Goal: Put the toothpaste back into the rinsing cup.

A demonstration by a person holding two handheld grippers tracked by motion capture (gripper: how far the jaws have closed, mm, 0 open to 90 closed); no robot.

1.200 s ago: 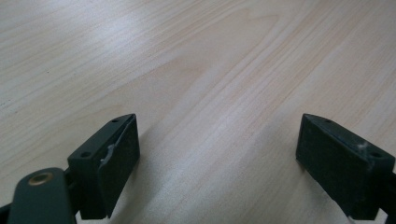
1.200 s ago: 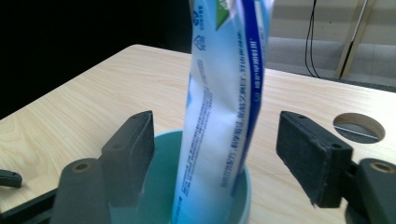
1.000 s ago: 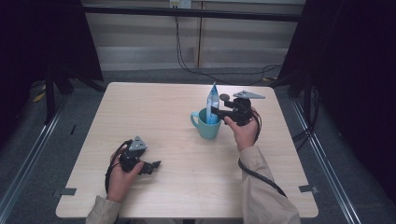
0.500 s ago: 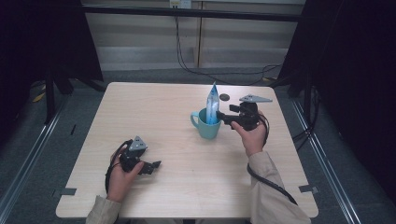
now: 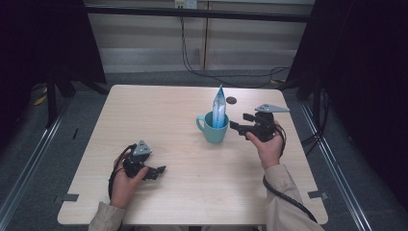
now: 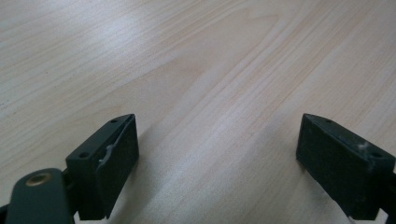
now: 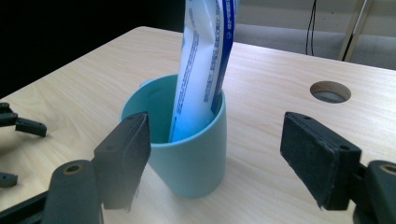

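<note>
Backed off toward 3 o'clock from teal cup (image 5: 213,129) and pouch (image 5: 219,109); right gripper (image 5: 239,122) wide, empty; left gripper (image 5: 160,172) wide, idle. Placement apparently done.

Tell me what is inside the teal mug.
A blue-and-white pouch stands in the teal mug, leaning on its rim. The mug wall hides the pouch's bottom end and anything beneath.

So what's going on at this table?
A person sits at a wooden table with a two-jaw gripper in each hand. A teal mug stands on it with a blue-and-white pouch upright inside. The right gripper is just beside the mug with its jaws open, touching neither. The left gripper rests low over bare tabletop, jaws open with nothing between them.
</note>
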